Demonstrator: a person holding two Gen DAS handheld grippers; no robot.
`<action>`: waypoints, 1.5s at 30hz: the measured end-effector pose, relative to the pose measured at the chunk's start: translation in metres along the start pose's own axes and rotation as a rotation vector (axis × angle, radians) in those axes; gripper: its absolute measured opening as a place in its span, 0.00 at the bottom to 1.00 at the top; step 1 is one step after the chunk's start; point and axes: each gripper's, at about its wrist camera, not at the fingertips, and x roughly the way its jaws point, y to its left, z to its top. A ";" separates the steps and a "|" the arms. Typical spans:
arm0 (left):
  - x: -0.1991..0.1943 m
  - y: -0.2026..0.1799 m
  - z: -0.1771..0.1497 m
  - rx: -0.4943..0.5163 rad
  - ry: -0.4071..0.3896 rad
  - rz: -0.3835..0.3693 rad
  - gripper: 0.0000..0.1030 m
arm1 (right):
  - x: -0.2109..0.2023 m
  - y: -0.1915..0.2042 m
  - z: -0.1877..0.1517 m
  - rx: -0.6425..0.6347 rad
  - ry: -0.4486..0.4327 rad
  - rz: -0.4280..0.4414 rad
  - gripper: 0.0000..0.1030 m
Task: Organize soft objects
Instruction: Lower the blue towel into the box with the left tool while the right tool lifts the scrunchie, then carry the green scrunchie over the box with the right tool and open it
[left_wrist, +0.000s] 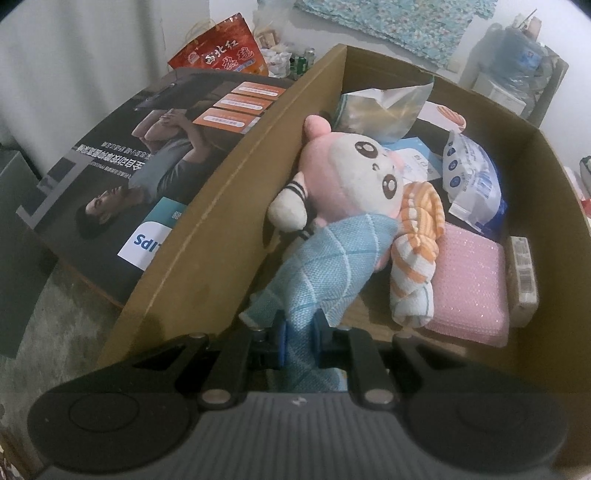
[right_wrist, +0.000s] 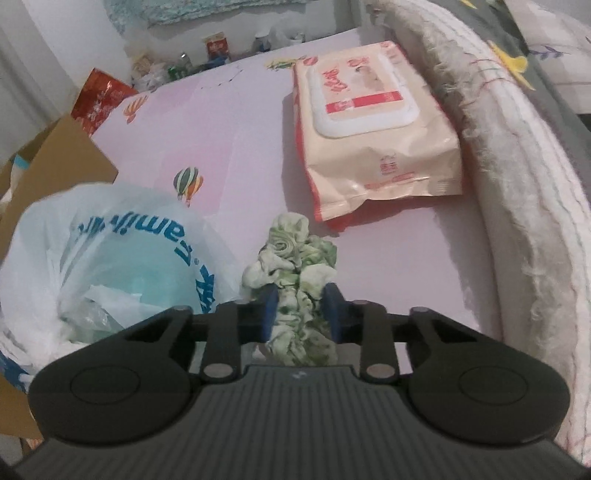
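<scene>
Hanging over the box (left_wrist: 229, 206) wall, the checked blue cloth (left_wrist: 328, 266) is pinched by left gripper (left_wrist: 298, 334); right gripper (right_wrist: 300, 308) clamps crumpled green cloth (right_wrist: 295, 258) on the open pink mat (right_wrist: 236, 147).

Pale blue diamond-checked cloth (left_wrist: 332, 258), pink plush doll (left_wrist: 351, 173), and a seemingly green-and-white blotched rag (right_wrist: 299, 273).

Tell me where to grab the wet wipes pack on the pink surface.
Pinch the crimped near end of the wet wipes pack, coming in low from the camera side. The pack lies flat; its hard flip lid covers the top, and that end seam lifts slightly.
</scene>
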 end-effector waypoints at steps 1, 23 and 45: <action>0.000 0.000 0.000 0.001 0.000 -0.001 0.15 | -0.006 -0.002 0.000 0.012 -0.013 -0.002 0.16; -0.009 -0.001 -0.007 0.058 -0.041 -0.032 0.20 | -0.104 0.103 0.026 -0.129 -0.228 0.156 0.54; -0.013 -0.004 -0.008 0.077 -0.052 -0.030 0.39 | 0.008 0.000 0.008 0.046 0.030 -0.103 0.23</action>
